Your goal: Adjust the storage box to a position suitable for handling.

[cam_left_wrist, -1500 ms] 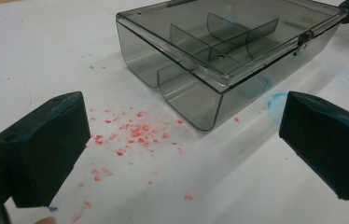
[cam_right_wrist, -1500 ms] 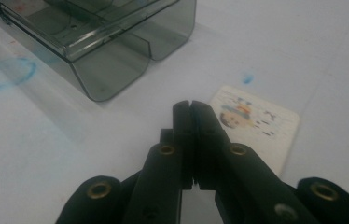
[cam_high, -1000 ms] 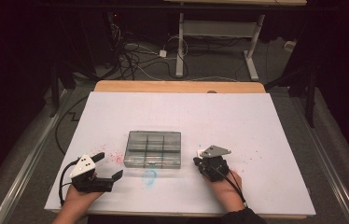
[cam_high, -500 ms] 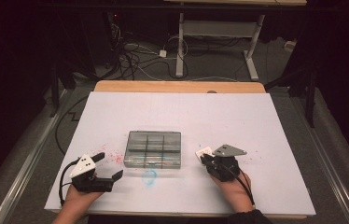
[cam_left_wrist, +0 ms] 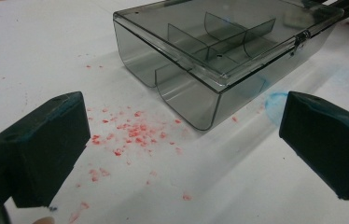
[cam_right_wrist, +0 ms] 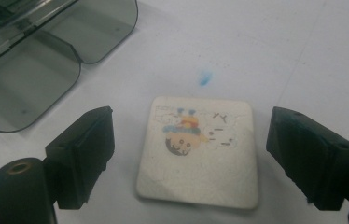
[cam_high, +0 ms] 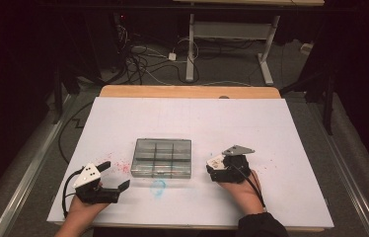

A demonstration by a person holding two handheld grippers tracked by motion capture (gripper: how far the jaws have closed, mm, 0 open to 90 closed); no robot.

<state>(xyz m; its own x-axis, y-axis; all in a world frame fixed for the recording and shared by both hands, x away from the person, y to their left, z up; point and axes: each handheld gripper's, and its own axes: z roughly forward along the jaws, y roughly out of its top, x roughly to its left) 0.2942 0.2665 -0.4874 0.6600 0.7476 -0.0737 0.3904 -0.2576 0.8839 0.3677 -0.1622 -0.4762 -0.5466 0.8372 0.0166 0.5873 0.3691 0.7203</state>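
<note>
Square tile set down beside the closed box, both my grippers standing open.

My right gripper (cam_high: 217, 170), lower right of centre in the high view, has just been opening its jaws; they now stand wide to either side of the white picture tile (cam_right_wrist: 199, 150), which lies flat on the table (cam_high: 281, 128) and untouched, I judge so it rests freely beside the smoky compartment box (cam_high: 162, 157). My left gripper (cam_high: 115, 174), at lower left, is spread wide and empty, aimed at the box's near corner over red specks (cam_left_wrist: 133, 133), ready to steady it.
</note>
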